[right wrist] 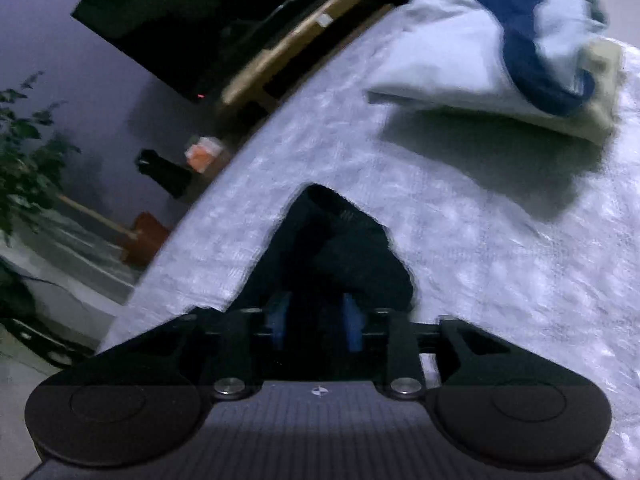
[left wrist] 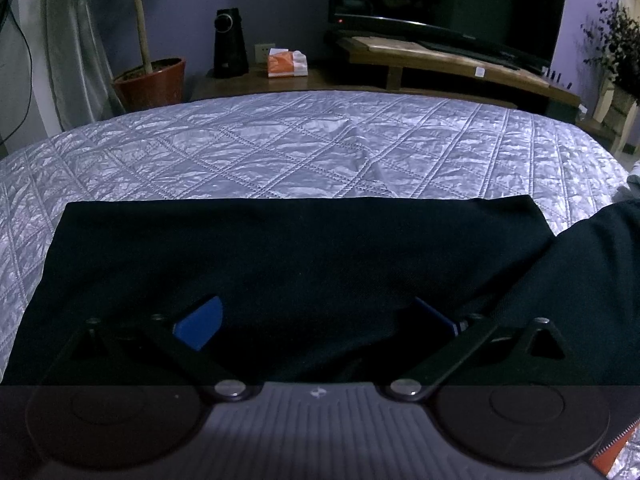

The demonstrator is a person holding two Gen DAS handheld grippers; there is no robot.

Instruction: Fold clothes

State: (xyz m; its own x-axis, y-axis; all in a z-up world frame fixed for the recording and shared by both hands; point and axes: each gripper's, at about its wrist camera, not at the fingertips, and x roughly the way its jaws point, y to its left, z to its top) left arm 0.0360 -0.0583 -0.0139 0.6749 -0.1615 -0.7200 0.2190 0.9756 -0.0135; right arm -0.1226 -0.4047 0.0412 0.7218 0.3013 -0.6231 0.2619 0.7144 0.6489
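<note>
Quilted bed [left wrist: 280, 148] fills the left view's middle; a dark garment [left wrist: 300, 248] lies flat across the lower half, under the left gripper [left wrist: 316, 322], jaws spread wide. Right view, blurred: right gripper [right wrist: 316, 320] at lower centre, jaws around dark cloth; grip unclear. Clothes pile [right wrist: 500, 48] upper right.

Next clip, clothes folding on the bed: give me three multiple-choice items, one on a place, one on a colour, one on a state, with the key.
1. Where does the dark garment lie?
A. on the quilted bedspread
B. on the wooden TV bench
C. on the floor

2. What colour are the pads of the left tongs?
A. red
B. blue
C. white

3. How do the left tongs stand?
A. shut on the tissue pack
B. out of view
C. open above the dark garment

Key: 1 A, the cloth is spread flat on the silver quilt; 2 B, both pads show blue in the left wrist view; 3 C, the pads stand far apart with nothing pinched.
</note>
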